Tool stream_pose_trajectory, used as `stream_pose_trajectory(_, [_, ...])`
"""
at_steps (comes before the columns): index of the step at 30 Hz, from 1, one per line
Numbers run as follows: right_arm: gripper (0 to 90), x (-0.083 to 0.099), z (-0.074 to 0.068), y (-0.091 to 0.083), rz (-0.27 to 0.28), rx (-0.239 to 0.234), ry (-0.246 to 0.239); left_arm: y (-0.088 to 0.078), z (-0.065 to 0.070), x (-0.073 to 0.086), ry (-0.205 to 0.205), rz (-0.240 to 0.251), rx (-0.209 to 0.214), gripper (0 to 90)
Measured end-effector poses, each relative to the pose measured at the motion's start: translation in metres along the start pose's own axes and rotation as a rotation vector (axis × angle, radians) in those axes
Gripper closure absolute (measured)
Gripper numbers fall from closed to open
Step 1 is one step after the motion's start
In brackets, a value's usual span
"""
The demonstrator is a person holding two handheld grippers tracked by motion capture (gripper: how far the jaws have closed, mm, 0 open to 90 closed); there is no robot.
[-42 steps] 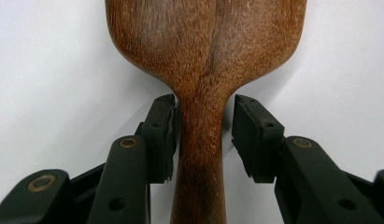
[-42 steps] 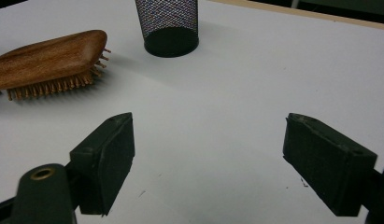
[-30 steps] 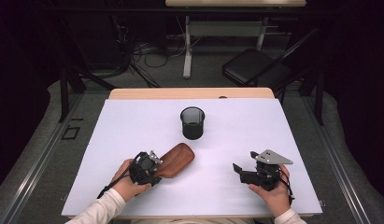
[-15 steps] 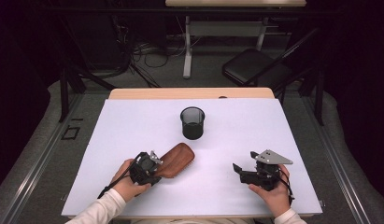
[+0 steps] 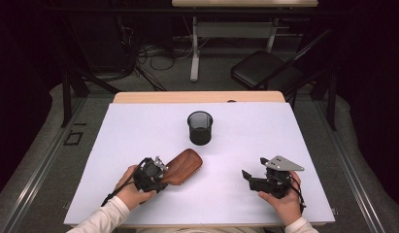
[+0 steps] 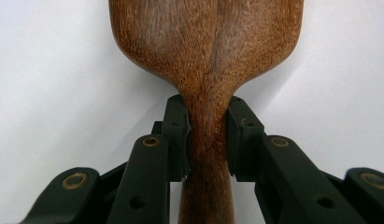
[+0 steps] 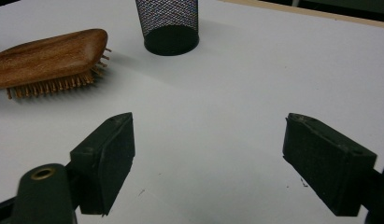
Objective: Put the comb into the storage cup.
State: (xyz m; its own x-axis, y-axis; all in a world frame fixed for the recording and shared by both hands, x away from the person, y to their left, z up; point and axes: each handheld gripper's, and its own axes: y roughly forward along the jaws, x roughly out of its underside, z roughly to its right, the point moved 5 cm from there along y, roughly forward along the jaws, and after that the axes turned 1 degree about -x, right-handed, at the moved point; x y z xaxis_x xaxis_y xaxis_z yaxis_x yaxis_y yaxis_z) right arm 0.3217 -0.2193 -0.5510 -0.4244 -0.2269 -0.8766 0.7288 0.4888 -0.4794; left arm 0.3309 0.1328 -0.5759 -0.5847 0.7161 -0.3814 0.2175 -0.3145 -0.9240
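Gripping the hairbrush by its thin handle with the left gripper, probably for lifting toward the mesh cup farther back on the table; right gripper wide open, empty, waiting.

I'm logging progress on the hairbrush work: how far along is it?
Done: the left tool has clamped the wooden hairbrush by its handle. In hand: the brush lies bristles-down on the white table, not lifted. Left: probably moving it to the mesh cup, which stands apart. The right tool rests open, holding nothing.
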Motion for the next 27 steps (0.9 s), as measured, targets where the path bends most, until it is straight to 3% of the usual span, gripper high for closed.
stream_pose_trajectory(27, [16.7, 0.0006, 0.0005, 0.0011, -0.002, 0.002, 0.005, -0.0041, -0.0012, 0.0049, -0.061, 0.114, 0.052, 72.5])
